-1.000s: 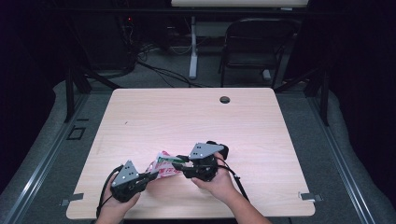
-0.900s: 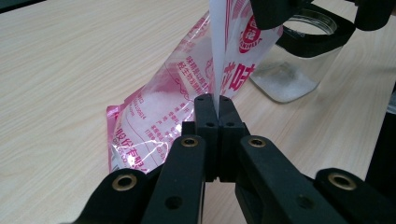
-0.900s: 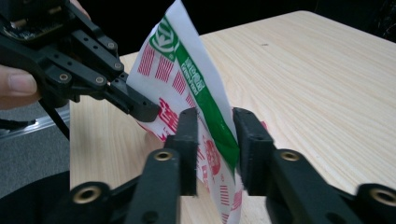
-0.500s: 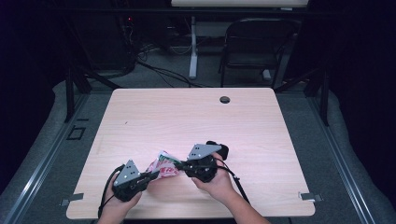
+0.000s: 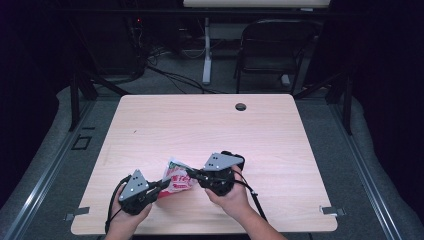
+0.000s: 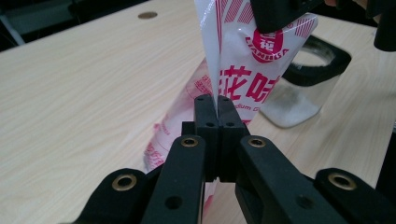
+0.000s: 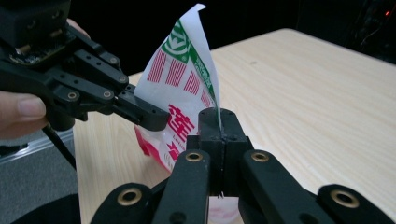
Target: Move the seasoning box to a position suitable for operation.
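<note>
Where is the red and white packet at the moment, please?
In the high view the packet is near the table's front edge, pinched between the left gripper and the right gripper.

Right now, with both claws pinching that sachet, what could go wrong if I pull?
1. The left claw and right claw each pinch a thin edge of the sachet; a pull could tear it unevenly or slip a grip.
2. The open jar stands close beside the sachet; a sudden tear could scatter contents across the table or knock the jar.
</note>
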Demonstrator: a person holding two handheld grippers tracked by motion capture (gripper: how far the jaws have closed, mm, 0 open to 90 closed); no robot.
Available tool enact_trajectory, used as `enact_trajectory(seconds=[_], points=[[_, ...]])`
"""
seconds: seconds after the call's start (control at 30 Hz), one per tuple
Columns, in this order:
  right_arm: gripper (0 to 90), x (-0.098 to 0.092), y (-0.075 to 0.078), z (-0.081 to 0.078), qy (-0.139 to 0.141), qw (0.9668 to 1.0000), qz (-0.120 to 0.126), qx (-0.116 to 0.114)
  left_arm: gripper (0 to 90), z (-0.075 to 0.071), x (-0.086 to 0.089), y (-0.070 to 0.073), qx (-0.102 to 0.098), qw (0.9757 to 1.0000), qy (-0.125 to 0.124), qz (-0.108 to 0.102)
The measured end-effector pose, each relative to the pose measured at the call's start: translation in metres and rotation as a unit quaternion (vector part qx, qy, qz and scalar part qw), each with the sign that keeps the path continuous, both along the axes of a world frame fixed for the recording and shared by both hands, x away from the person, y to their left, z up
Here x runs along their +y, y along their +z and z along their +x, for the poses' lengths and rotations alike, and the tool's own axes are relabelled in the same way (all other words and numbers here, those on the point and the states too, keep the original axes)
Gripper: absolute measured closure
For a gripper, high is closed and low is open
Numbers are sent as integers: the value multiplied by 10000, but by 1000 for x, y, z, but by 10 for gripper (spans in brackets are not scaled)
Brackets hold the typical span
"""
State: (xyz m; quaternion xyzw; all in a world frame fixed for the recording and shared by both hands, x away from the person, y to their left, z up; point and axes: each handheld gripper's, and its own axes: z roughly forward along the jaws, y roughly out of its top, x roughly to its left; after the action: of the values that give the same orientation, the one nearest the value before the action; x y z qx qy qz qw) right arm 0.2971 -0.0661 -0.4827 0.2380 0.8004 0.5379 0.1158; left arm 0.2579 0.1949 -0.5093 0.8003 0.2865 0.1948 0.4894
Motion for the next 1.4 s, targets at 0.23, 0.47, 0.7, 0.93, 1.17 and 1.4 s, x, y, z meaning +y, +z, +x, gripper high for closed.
enact_trajectory(seconds=[0.23, 0.47, 0.7, 0.93, 1.17, 1.4], points=[[900, -3, 13, -8, 25, 9998, 60, -194, 900, 1, 1, 4, -36, 9998, -8, -174], [900, -6, 12, -7, 59, 9999, 48, -136, 779, 2, 2, 0, 167, 9984, -298, -441], [900, -7, 10, -7, 37, 9999, 41, -146, 616, 3, 1, -12, 383, 9983, -339, -266], [900, -7, 9, -8, 88, 9998, 79, -146, 500, 9, -3, -28, 615, 9975, -313, -124], [900, -7, 9, -7, 101, 9998, 140, -115, 462, 17, -9, -47, 894, 9956, -268, -63], [900, -8, 9, -7, 113, 9997, 166, -123, 435, 22, -13, -58, 1061, 9940, -259, 21]])
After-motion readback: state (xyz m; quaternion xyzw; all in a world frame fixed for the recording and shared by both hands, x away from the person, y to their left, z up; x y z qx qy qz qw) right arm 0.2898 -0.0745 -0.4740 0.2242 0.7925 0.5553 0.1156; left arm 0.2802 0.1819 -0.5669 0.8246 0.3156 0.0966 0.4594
